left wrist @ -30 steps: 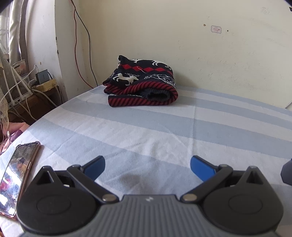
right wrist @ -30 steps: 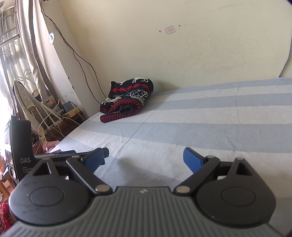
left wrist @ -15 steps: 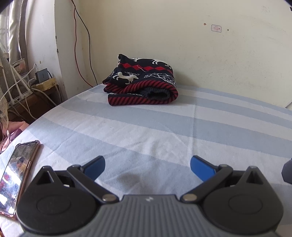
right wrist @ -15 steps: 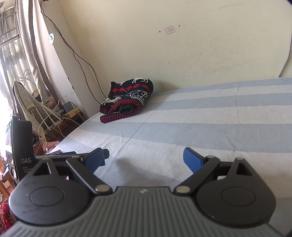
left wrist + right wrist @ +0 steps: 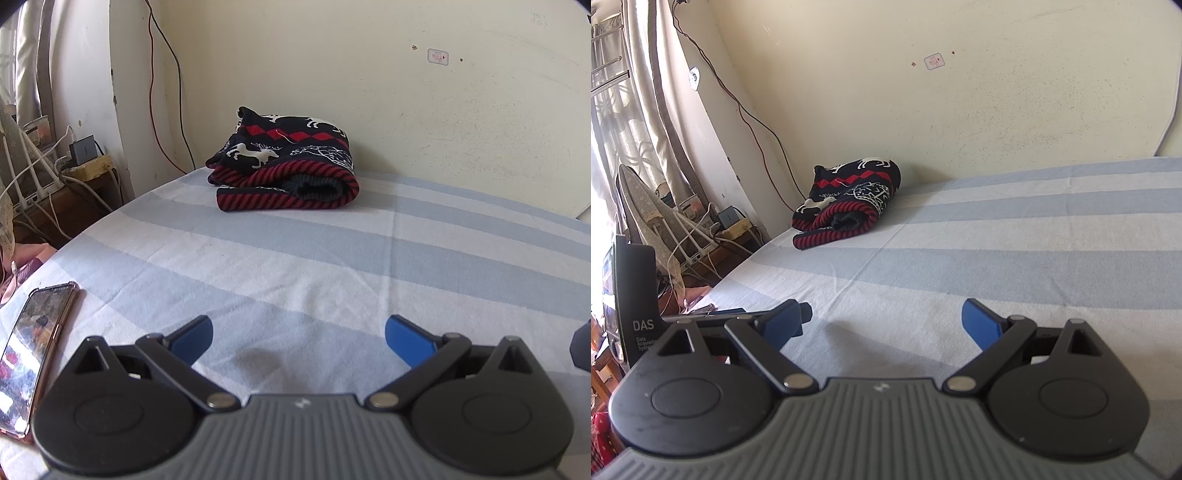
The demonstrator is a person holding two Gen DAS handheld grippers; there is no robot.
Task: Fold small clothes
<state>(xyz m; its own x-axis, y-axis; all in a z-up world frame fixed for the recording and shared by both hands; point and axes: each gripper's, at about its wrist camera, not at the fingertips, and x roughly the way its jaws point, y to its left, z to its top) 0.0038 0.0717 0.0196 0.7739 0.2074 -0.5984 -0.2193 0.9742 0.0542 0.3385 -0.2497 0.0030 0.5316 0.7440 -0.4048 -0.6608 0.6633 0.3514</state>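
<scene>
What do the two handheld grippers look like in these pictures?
Both look alike. The left gripper and right gripper each have blue fingertip pads on black linkage arms with silver pivot pins, round black discs at the sides, and a ribbed grey body bearing a small white logo.

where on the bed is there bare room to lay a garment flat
The broad striped sheet between the folded reindeer sweater by the wall and the open left gripper is bare. So is the stretch ahead of and beyond the open right gripper. It is crowded at the near left edge, where a phone lies.
</scene>
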